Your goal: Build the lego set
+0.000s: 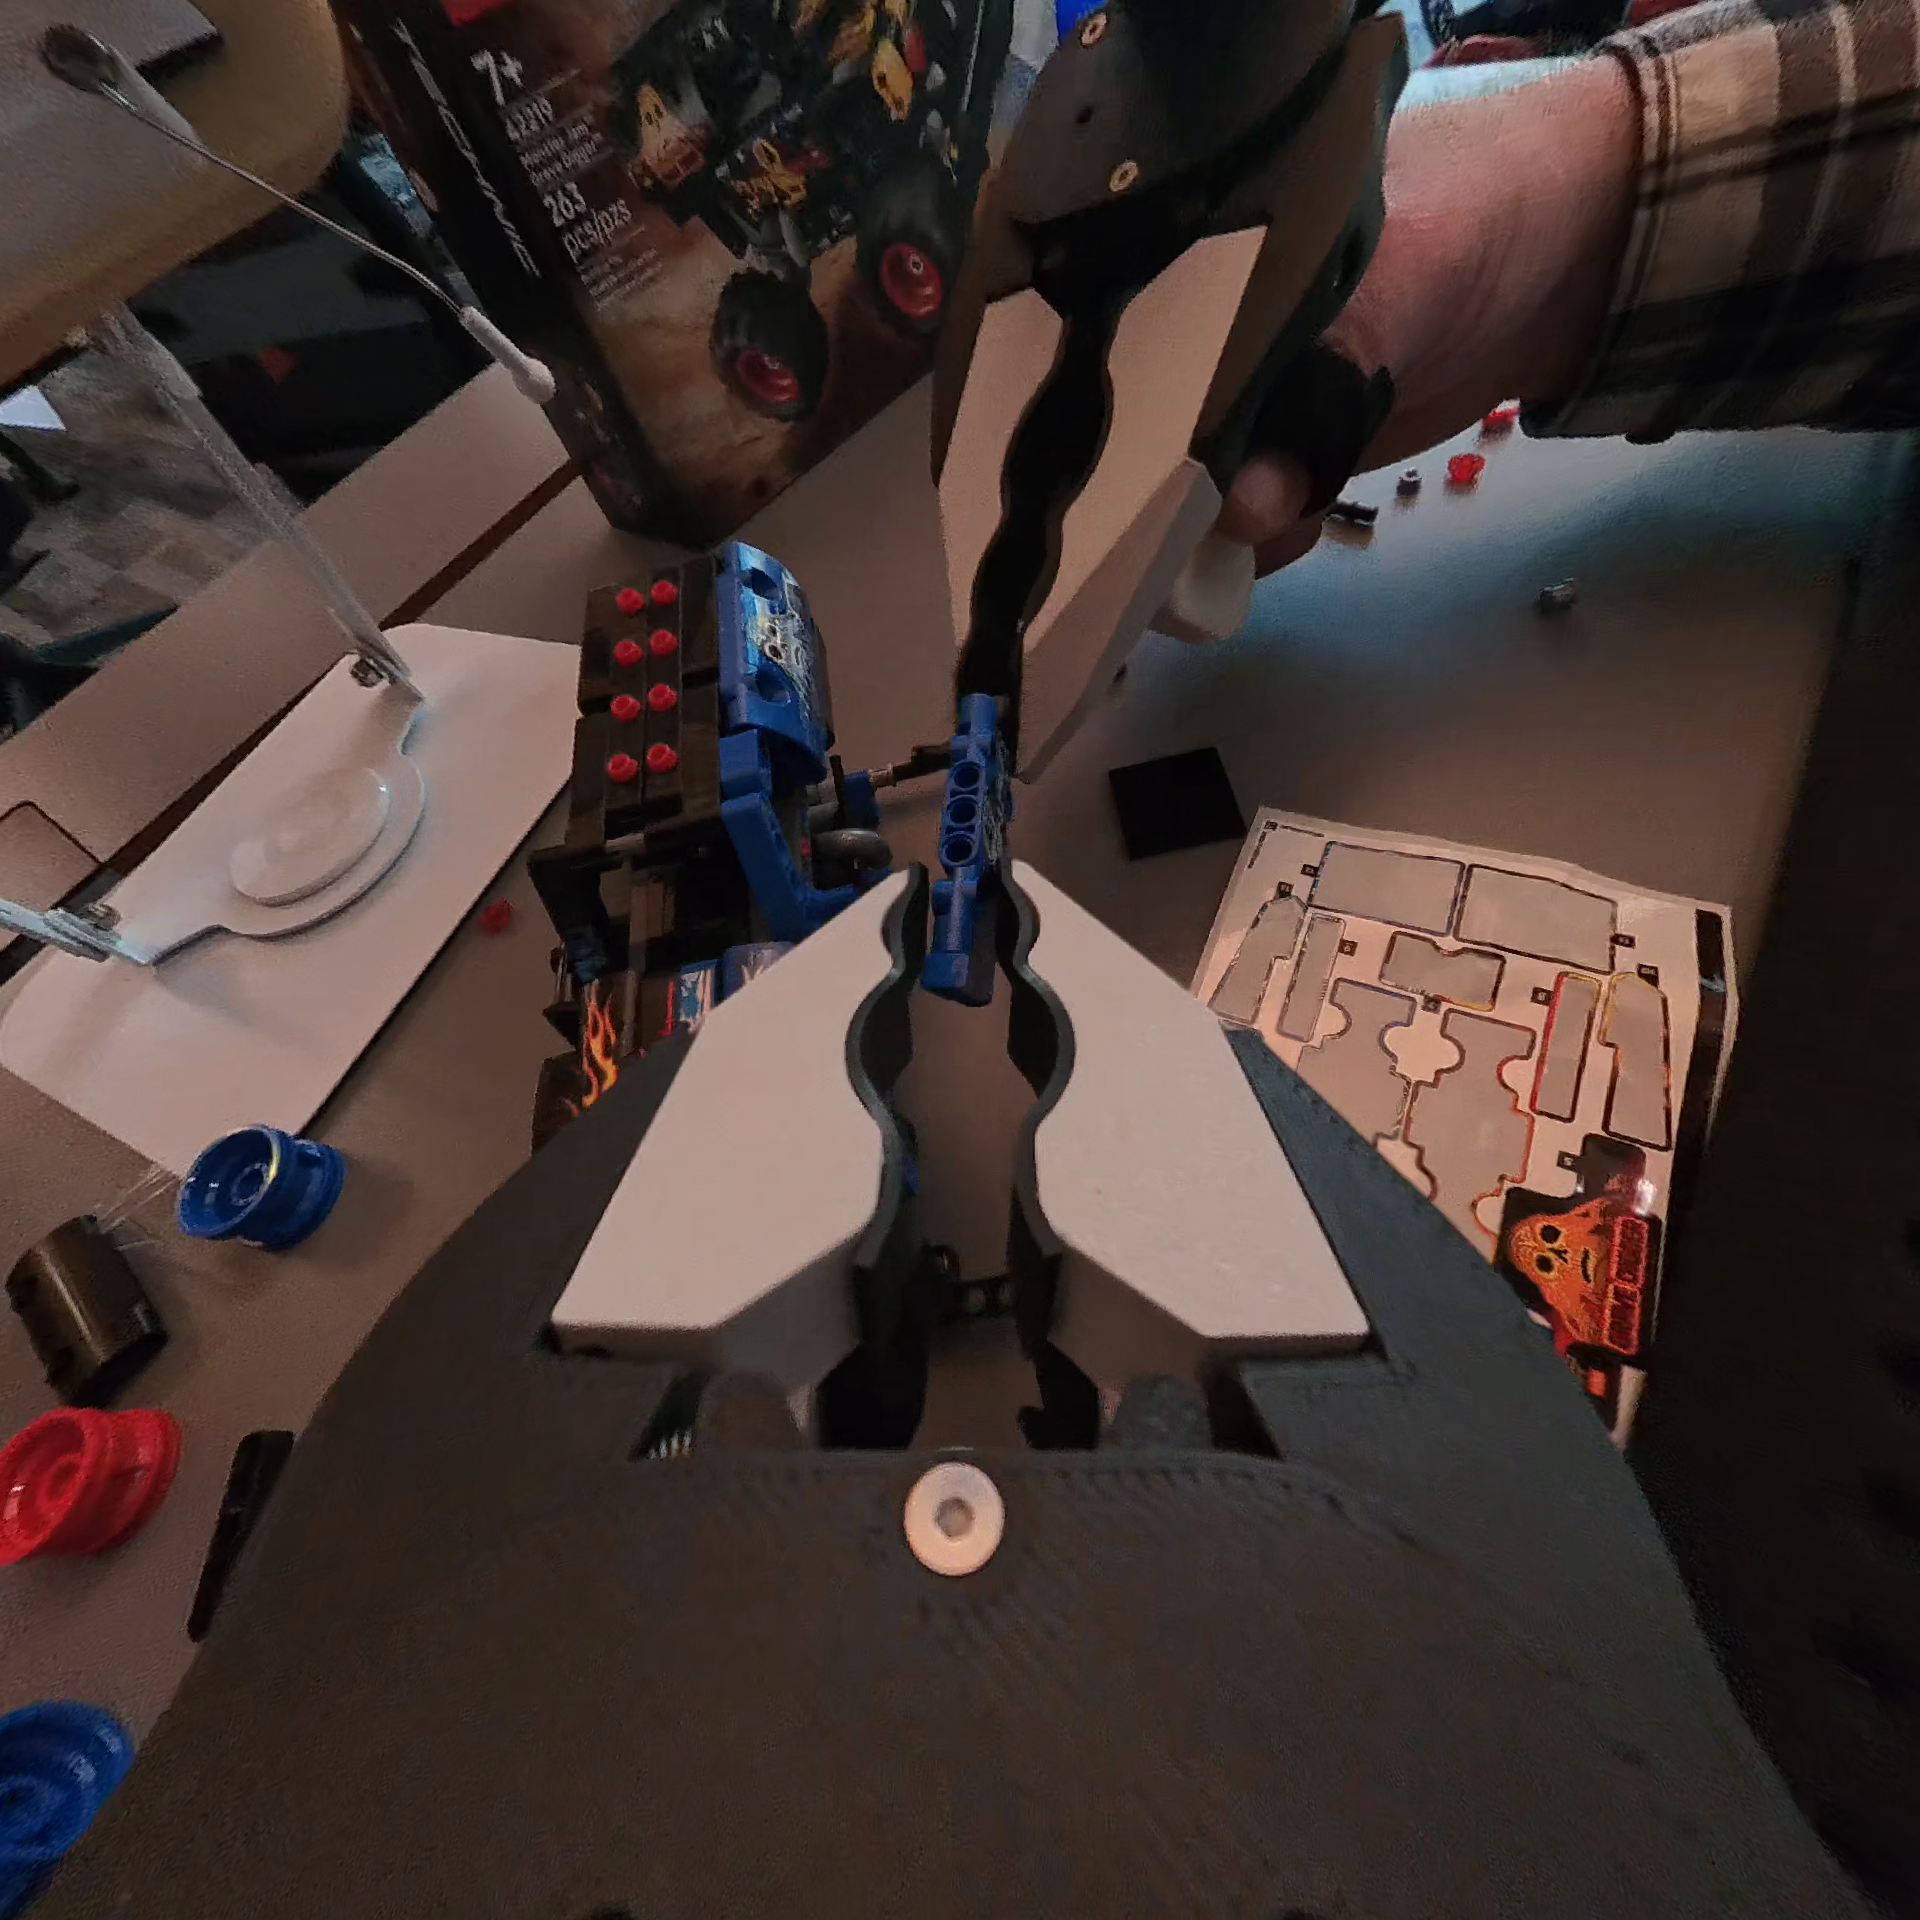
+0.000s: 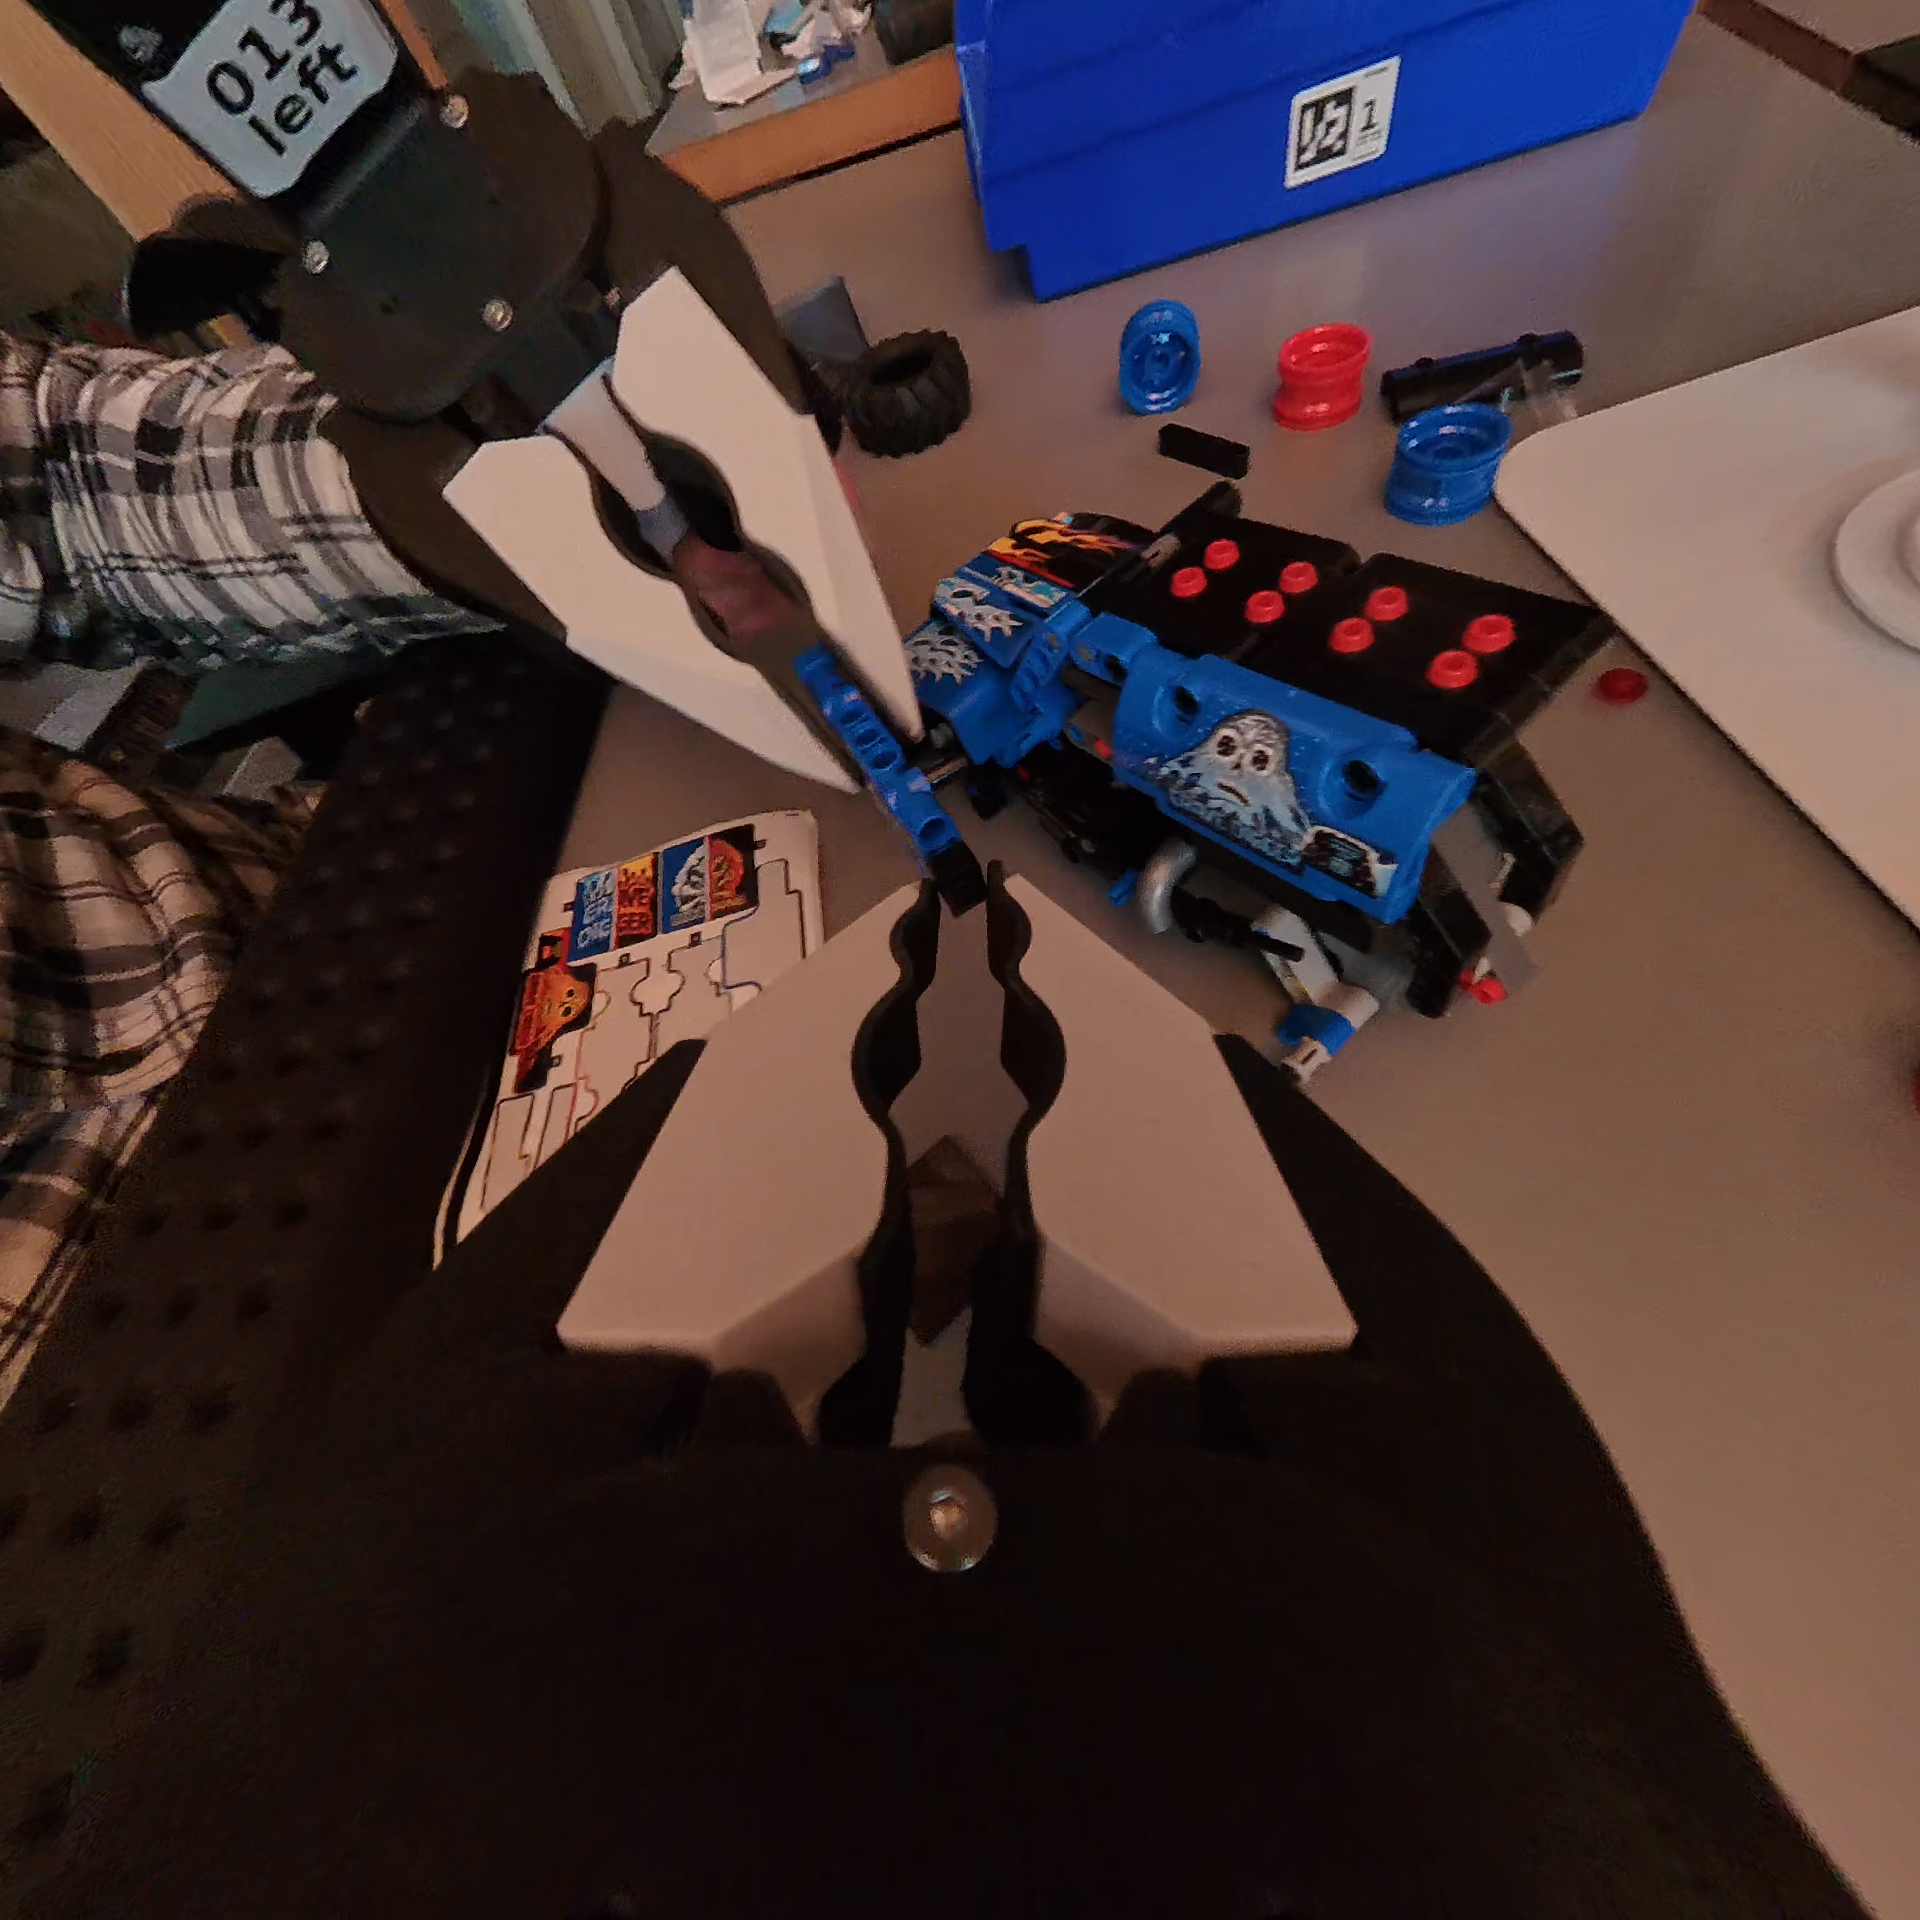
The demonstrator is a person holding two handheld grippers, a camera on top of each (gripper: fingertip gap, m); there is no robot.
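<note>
Your left tool (image 1: 961, 920) is closed on the near end of a blue holed beam (image 1: 968, 831), your right tool (image 2: 961, 894) pinches its other end, beside the truck body (image 2: 1247, 748) on the counter (image 2: 1558, 1247). The beam looks light, stiff and slick, so grip the flat sides near each end.

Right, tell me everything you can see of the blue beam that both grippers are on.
The blue beam is a narrow, plastic-looking perforated bar with a row of round holes along its side. It is held off the table, beside the truck model. The left gripper pinches one end between its fingertips; the right gripper closes on the other end, which appears to carry a black piece. A dark axle seems to link it to the model.
</note>
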